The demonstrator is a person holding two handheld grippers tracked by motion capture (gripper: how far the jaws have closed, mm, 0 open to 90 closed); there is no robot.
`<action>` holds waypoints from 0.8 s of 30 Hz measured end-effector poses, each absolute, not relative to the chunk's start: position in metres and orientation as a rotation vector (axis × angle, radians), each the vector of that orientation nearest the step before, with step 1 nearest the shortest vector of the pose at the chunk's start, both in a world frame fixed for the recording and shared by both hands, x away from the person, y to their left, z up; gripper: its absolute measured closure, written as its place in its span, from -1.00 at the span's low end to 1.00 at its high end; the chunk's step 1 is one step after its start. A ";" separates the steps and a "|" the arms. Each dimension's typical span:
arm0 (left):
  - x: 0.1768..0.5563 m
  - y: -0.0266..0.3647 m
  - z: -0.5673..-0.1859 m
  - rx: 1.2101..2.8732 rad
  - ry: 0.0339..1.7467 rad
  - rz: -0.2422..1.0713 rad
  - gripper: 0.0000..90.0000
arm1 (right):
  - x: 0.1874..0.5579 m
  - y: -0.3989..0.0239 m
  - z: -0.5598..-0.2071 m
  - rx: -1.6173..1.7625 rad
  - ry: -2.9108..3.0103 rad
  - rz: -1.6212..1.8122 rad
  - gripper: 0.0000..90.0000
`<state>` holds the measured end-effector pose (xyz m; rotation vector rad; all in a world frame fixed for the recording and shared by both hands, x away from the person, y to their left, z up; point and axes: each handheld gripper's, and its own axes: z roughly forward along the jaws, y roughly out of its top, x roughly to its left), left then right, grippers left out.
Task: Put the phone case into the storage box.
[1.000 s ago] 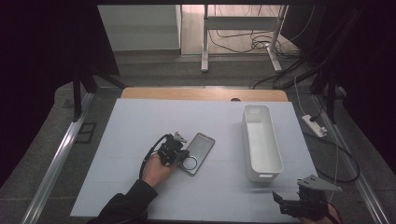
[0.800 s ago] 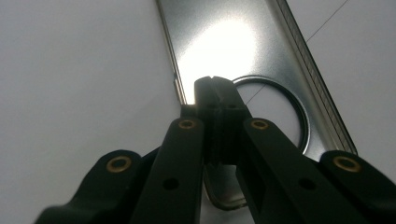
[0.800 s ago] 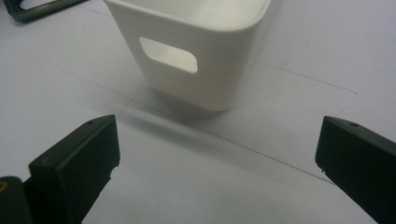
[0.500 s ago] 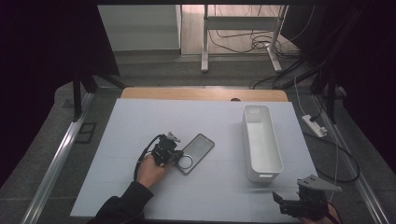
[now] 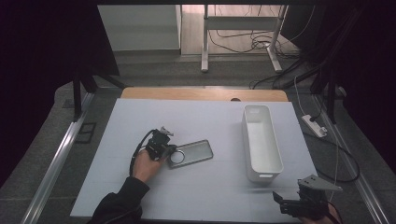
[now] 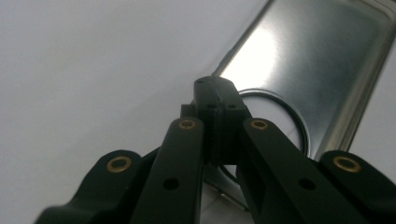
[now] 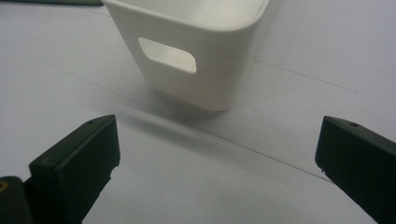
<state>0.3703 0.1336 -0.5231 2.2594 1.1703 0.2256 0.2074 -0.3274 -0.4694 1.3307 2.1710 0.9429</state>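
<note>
Two tongs low over table, left tongs (image 5: 168, 150) closed at phone case (image 5: 190, 153) end, right tongs (image 5: 292, 204) wide open, empty

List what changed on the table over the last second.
The left tool, jaws shut on the near end of the phone case, dragged it slightly toward the left and turned it flatter across the table. The right tool, open, and the white bin stayed put.
</note>
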 end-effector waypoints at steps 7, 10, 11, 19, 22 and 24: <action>0.385 0.129 -0.522 2.281 1.165 0.269 0.98 | 0.207 -0.328 -0.469 1.331 2.171 0.944 -1.00; 0.390 0.126 -0.522 2.277 1.170 0.286 0.98 | 0.207 -0.328 -0.469 1.330 2.170 0.944 -1.00; 0.392 0.125 -0.522 2.278 1.166 0.293 0.98 | 0.207 -0.328 -0.469 1.332 2.170 0.942 -1.00; 0.404 0.120 -0.523 2.263 1.175 0.319 0.98 | 0.207 -0.328 -0.469 1.332 2.169 0.943 -1.00; 0.408 0.119 -0.523 2.261 1.176 0.319 0.98 | 0.207 -0.328 -0.469 1.332 2.170 0.942 -1.00; 0.411 0.118 -0.524 2.251 1.179 0.318 0.98 | 0.207 -0.328 -0.469 1.331 2.170 0.942 -1.00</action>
